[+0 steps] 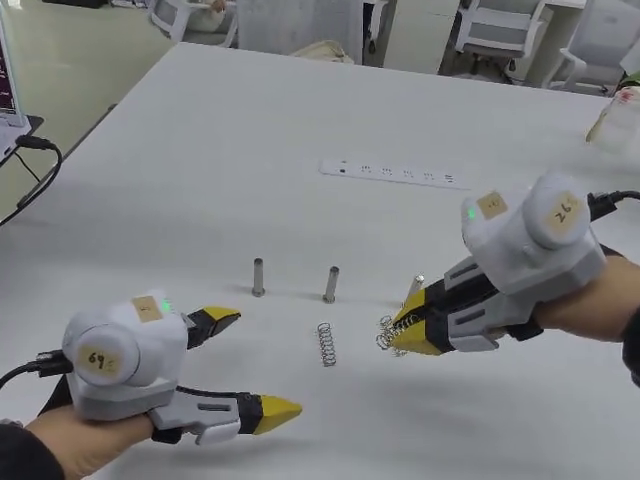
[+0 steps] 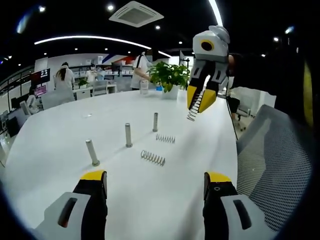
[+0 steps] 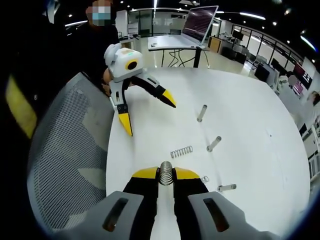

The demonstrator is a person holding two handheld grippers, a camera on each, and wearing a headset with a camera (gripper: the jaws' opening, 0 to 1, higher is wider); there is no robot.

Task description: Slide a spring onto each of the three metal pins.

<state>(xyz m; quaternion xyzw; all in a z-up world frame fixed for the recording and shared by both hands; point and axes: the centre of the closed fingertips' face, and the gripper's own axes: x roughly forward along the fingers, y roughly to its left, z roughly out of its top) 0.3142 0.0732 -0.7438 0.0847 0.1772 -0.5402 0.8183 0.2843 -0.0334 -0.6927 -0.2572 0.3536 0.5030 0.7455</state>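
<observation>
Three short metal pins stand upright in a row on the white table: pin (image 1: 258, 277), pin (image 1: 331, 284) and pin (image 1: 418, 284), the last partly behind my right gripper (image 1: 402, 336). My right gripper is shut on a spring (image 1: 385, 334) (image 3: 166, 173), held in the air just in front of the rightmost pin. One loose spring (image 1: 326, 343) lies flat in front of the middle pin. In the left gripper view a second loose spring (image 2: 165, 138) lies near the far pin (image 2: 155, 121). My left gripper (image 1: 255, 362) (image 2: 155, 176) hovers open and empty, nearer than the pins.
A white power strip (image 1: 395, 172) lies farther back on the table (image 1: 200, 180). A cable (image 1: 40, 170) hangs off the left edge. A grey mesh chair (image 2: 280, 165) stands by the table's near side. Office chairs (image 1: 495, 25) stand beyond the far edge.
</observation>
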